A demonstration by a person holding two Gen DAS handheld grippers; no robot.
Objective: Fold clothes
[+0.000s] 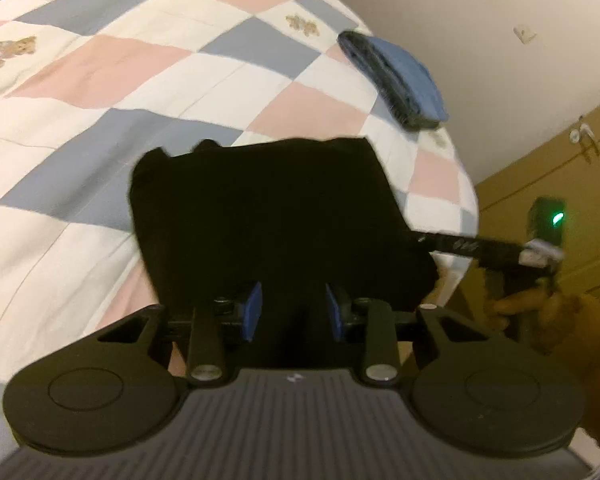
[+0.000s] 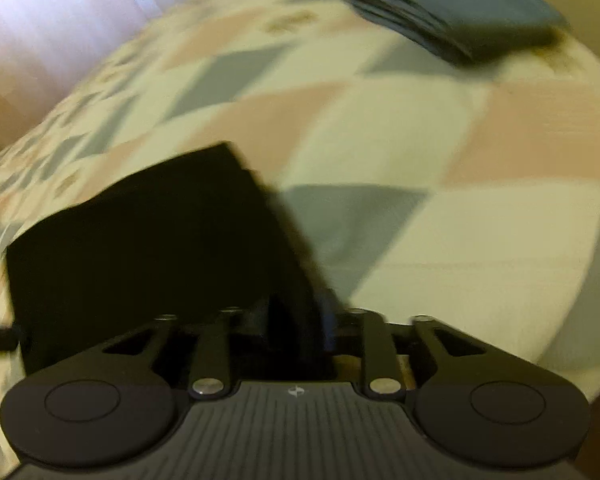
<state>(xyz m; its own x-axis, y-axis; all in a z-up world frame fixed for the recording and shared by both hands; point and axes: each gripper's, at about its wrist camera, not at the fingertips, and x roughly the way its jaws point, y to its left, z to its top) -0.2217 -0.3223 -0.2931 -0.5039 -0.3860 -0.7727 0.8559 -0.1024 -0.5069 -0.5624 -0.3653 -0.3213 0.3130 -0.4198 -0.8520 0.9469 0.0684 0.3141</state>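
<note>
Nearest us, our left gripper (image 1: 294,312) has its jaws parted over the folded black garment (image 1: 276,216), the right gripper's (image 2: 296,320) state unclear, blue stack (image 1: 400,80) done.

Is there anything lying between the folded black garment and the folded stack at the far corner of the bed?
Nothing visible does. Between the black garment and the folded stack only bare checkered quilt shows in both wrist views. The left gripper is at the garment's near edge.
</note>
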